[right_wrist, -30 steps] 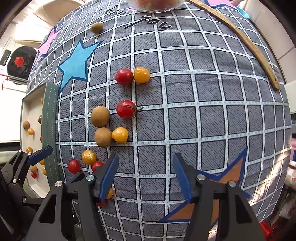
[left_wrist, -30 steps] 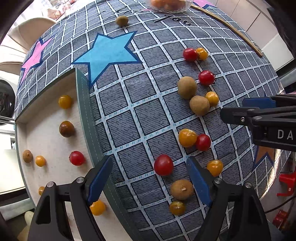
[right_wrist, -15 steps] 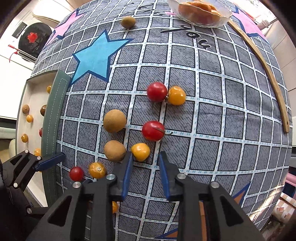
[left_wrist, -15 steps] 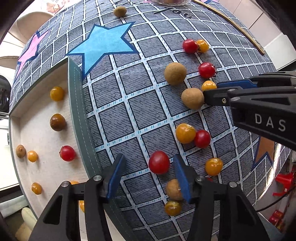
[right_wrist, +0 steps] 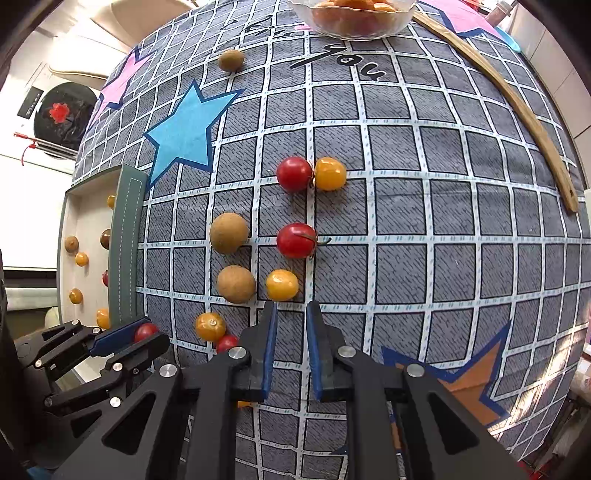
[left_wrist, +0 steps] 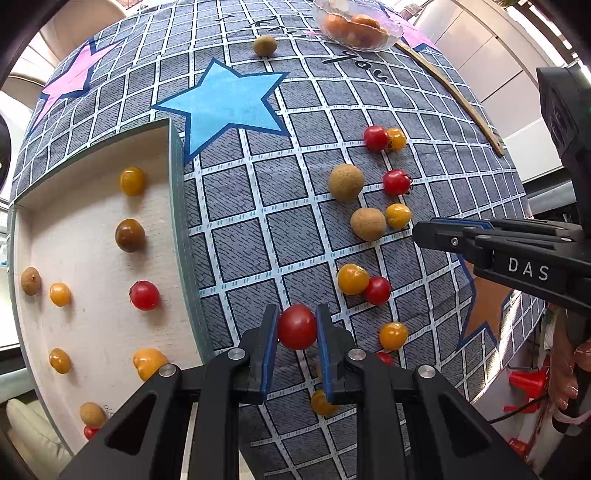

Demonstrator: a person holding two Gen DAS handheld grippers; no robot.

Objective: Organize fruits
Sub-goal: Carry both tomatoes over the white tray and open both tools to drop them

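Observation:
My left gripper (left_wrist: 296, 328) is shut on a red cherry tomato (left_wrist: 297, 326), just right of the tray's green rim (left_wrist: 178, 206); it also shows in the right wrist view (right_wrist: 146, 331). The white tray holds several small fruits, among them a red tomato (left_wrist: 144, 294) and a brown fruit (left_wrist: 129, 235). My right gripper (right_wrist: 289, 321) is nearly shut and empty, its tips just below a yellow tomato (right_wrist: 282, 284). Loose fruit lies on the grey checked cloth: two brown longans (right_wrist: 228, 232) (right_wrist: 236, 284), red tomatoes (right_wrist: 296, 240) (right_wrist: 294, 174), yellow tomatoes (right_wrist: 330, 173) (right_wrist: 210, 326).
A glass bowl (right_wrist: 351, 14) of orange fruit stands at the far edge. A curved wooden stick (right_wrist: 517, 110) lies at the right. A lone brown fruit (right_wrist: 231, 60) sits at the far left. The right gripper's body (left_wrist: 517, 254) reaches in over the cloth.
My left gripper has closed onto the red cherry tomato. My right gripper has narrowed from wide open to nearly shut and moved forward toward the yellow tomato.

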